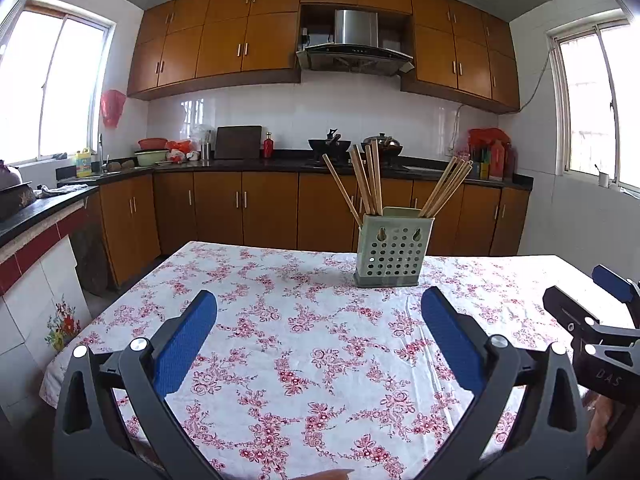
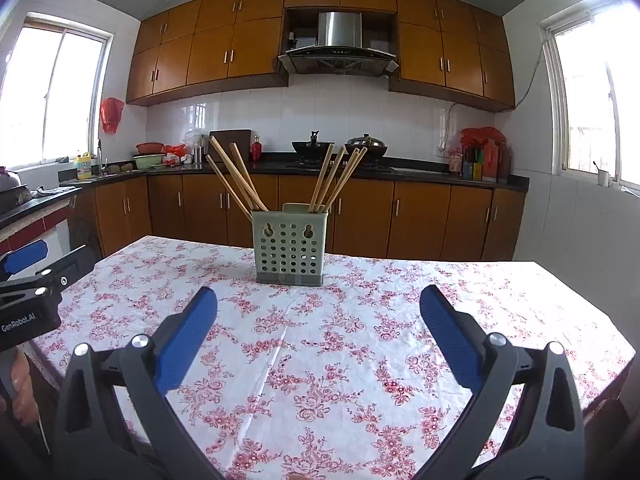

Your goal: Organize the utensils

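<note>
Holder: a pale green perforated plastic utensil holder [image 1: 394, 249] with a grey base stands upright on the table, toward its far edge.
Chopsticks: two bunches of long wooden chopsticks [image 1: 366, 178] stand in the holder; the left bunch fans toward 11 and 12 o'clock, the right bunch [image 1: 446, 188] leans toward 1 o'clock.
Table: a table covered by a white cloth with a pink and red flower print [image 1: 304, 344]; the holder is the only thing standing on it in both views.
Left gripper: the left gripper [image 1: 319, 334] hovers low over the near half of the table, its blue-padded fingers [image 1: 186, 342] spread wide with only bare cloth between them.
Holder seen from the left gripper: ahead at about 1 o'clock, well apart from the tips, in line with the right finger rather than the gap.
Right gripper: the right gripper [image 2: 319, 330] also hovers over the near half of the table, blue-padded fingers [image 2: 450, 338] wide apart, nothing held.
Holder seen from the right gripper: the same holder [image 2: 290, 248] lies at about 11 o'clock, well clear of the tips, nearer the left finger's line; its chopsticks [image 2: 236, 178] fan to both sides.
Gripper to gripper: side by side; the right one shows at 3 o'clock in the left wrist view, the left one at 9 o'clock in the right wrist view.
Background: brown wooden kitchen cabinets [image 1: 224, 36] and a dark worktop behind the table.
</note>
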A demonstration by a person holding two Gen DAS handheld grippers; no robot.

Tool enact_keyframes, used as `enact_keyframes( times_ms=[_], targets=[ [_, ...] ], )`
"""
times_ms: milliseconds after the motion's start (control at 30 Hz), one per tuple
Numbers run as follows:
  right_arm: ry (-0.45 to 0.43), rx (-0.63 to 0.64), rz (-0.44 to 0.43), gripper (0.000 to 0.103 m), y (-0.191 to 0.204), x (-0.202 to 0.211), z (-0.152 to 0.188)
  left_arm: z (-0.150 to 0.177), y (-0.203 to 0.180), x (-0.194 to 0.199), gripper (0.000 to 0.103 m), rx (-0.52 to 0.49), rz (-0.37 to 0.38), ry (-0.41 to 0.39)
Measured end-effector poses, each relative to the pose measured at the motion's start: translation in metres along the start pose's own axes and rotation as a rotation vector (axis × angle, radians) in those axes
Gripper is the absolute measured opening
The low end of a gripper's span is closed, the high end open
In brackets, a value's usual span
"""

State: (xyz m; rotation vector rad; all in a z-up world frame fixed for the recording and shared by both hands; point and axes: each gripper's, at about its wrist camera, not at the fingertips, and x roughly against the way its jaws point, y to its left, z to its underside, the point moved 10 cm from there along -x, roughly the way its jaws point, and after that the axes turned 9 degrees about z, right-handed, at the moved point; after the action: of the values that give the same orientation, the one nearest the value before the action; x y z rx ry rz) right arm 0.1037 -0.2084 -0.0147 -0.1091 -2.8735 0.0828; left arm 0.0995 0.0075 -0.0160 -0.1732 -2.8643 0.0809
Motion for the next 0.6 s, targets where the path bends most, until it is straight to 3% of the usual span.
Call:
enact_keyframes(
  times_ms=[600],
  targets=[
    [0.066,-0.026,0.026,0.099,-0.005,-0.01,0.022,0.028,-0.005,-0.007,0.101,0.006,0.0,0.064]
  ],
)
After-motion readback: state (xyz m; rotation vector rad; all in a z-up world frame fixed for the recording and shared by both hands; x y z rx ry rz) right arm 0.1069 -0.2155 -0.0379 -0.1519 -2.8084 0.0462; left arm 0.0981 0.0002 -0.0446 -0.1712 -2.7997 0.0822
